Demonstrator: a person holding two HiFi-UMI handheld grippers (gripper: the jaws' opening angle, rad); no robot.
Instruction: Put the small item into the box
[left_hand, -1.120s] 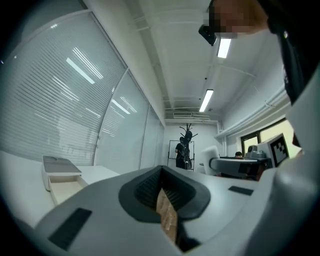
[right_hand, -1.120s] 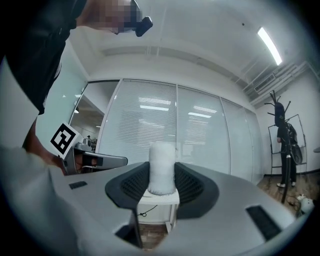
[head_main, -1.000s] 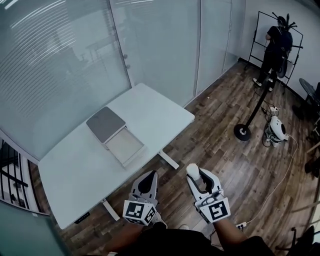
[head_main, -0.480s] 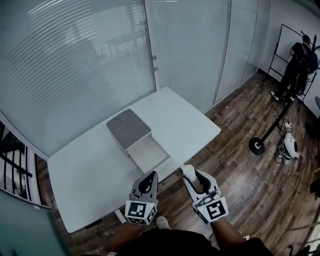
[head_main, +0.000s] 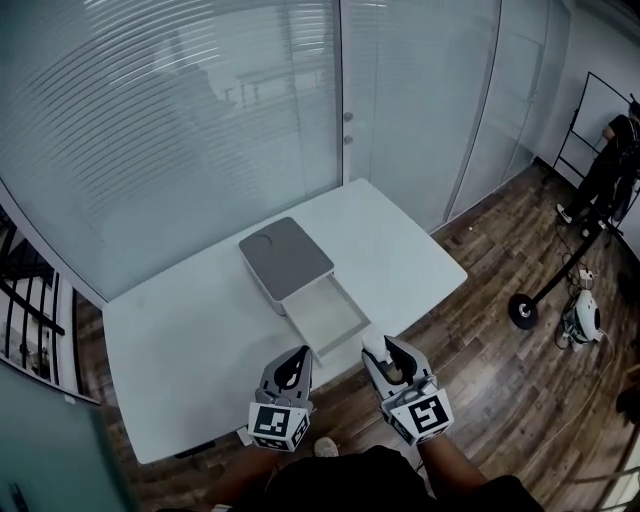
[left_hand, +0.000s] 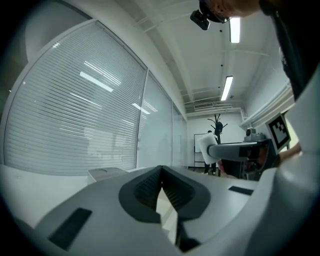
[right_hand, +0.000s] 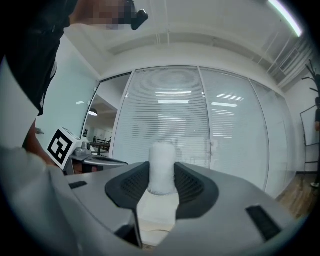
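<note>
A box stands on the white table (head_main: 170, 345): a grey lid part (head_main: 285, 256) at the back and an open white tray (head_main: 328, 318) toward me. My right gripper (head_main: 384, 352) hovers just off the table's near edge, right of the tray, shut on a small white cylinder-shaped item (head_main: 371, 348). In the right gripper view the item (right_hand: 162, 167) stands upright between the dark pads (right_hand: 192, 187). My left gripper (head_main: 298, 356) hangs beside it over the table's edge, jaws shut with nothing held. In the left gripper view its pads (left_hand: 150, 187) meet at the tip.
Glass partitions with blinds (head_main: 180, 120) run behind the table. Wooden floor (head_main: 500, 380) lies to the right, with a round-based stand (head_main: 523, 310) and a white device with cables (head_main: 583, 318). A person (head_main: 612, 160) stands far right. A railing (head_main: 30, 300) is at the left.
The view has closed in on the table, and both grippers now sit at its near edge in front of the open tray. The right gripper's hold on the white item is unchanged.
</note>
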